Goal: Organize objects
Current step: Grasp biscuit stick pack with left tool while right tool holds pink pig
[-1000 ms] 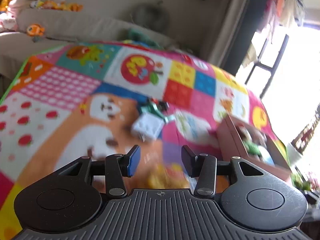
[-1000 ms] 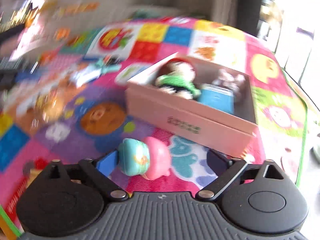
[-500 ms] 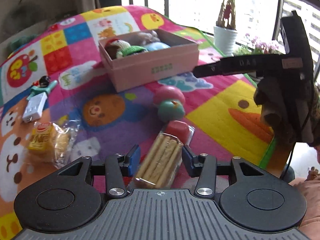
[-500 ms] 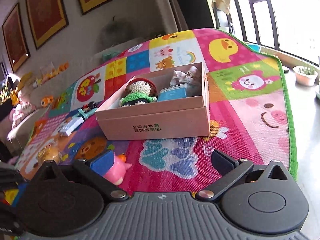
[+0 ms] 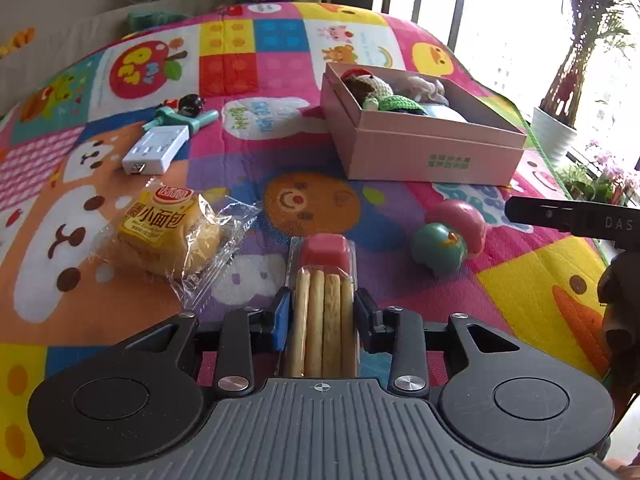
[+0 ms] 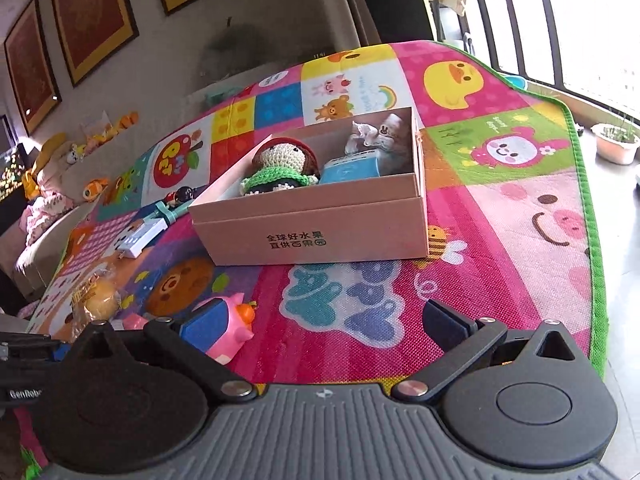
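A pack of biscuit sticks with a red dip cup (image 5: 323,304) lies on the colourful play mat (image 5: 120,312). My left gripper (image 5: 322,320) has a finger on each side of the pack, close against it. A pink box (image 5: 432,152) holds a crocheted doll (image 6: 280,164), a blue carton (image 6: 352,168) and a small white toy. My right gripper (image 6: 320,320) is open and empty, low over the mat in front of the box (image 6: 320,224). A pink and teal toy (image 5: 448,236) lies near it, also in the right wrist view (image 6: 230,328).
A wrapped bread bun (image 5: 160,232) lies left of the sticks. A white charger (image 5: 156,150) and a teal toy with a small figure (image 5: 184,114) lie farther back. A sofa with plush toys (image 6: 60,160) is behind. The mat's green edge (image 6: 588,216) and potted plants are at the right.
My left view swung from the mat's left side round to the biscuit stick pack, and the fingers now sit on both sides of it. My right gripper drew back from the pink and teal toy.
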{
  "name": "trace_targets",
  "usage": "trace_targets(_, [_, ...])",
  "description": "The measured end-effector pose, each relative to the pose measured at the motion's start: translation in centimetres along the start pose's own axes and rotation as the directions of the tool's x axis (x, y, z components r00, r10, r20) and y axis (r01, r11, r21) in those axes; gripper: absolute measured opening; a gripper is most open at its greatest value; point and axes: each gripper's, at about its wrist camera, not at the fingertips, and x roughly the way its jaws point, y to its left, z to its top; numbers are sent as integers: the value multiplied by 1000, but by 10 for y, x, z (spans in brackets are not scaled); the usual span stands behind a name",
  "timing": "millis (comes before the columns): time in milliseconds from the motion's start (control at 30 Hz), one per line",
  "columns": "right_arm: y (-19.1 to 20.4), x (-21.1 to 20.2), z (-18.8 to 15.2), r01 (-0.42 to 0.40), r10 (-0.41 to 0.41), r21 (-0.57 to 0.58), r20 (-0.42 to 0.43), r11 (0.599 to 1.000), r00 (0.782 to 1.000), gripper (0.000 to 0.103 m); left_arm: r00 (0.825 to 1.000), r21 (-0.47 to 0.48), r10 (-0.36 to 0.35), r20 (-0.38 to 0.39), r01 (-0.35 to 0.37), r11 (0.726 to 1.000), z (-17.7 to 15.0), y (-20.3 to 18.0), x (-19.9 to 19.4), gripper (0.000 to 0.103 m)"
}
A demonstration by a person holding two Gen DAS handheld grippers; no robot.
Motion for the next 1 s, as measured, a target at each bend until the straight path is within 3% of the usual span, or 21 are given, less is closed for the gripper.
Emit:
trace_targets(167, [37, 5, -2, -15, 10, -197, -30, 980, 999, 102, 1000, 17, 17, -9, -17, 1000, 0, -3, -2, 38])
trace_targets(267, [58, 12, -1, -84, 66, -260, -77, 962, 995, 91, 1000, 25, 22, -15, -22, 999, -1, -5, -1, 38])
trace_targets(400, [78, 29, 1, -87, 57, -335, -99, 938, 993, 87, 999, 21, 31, -15, -30, 999, -2, -6, -2, 39])
trace_targets(467, [82, 36, 2, -103, 61, -335, -133, 936, 989, 75, 999, 20, 34, -19, -34, 999, -3, -6, -3, 39])
trace_targets(533, [82, 34, 0, -103, 61, -335, -134, 936, 989, 71, 999, 25, 34, -22, -33, 999, -5, -6, -5, 39])
trace_targets(733, [71, 3, -7, -100, 68, -332, -106, 938, 992, 69, 999, 56, 30, -29, -29, 998, -11, -8, -12, 39])
trace_targets(1000, [40, -31, -17, -2, -10, -266, -43, 964, 999, 69, 999, 5, 52, -12, -52, 999, -12, -12, -14, 37])
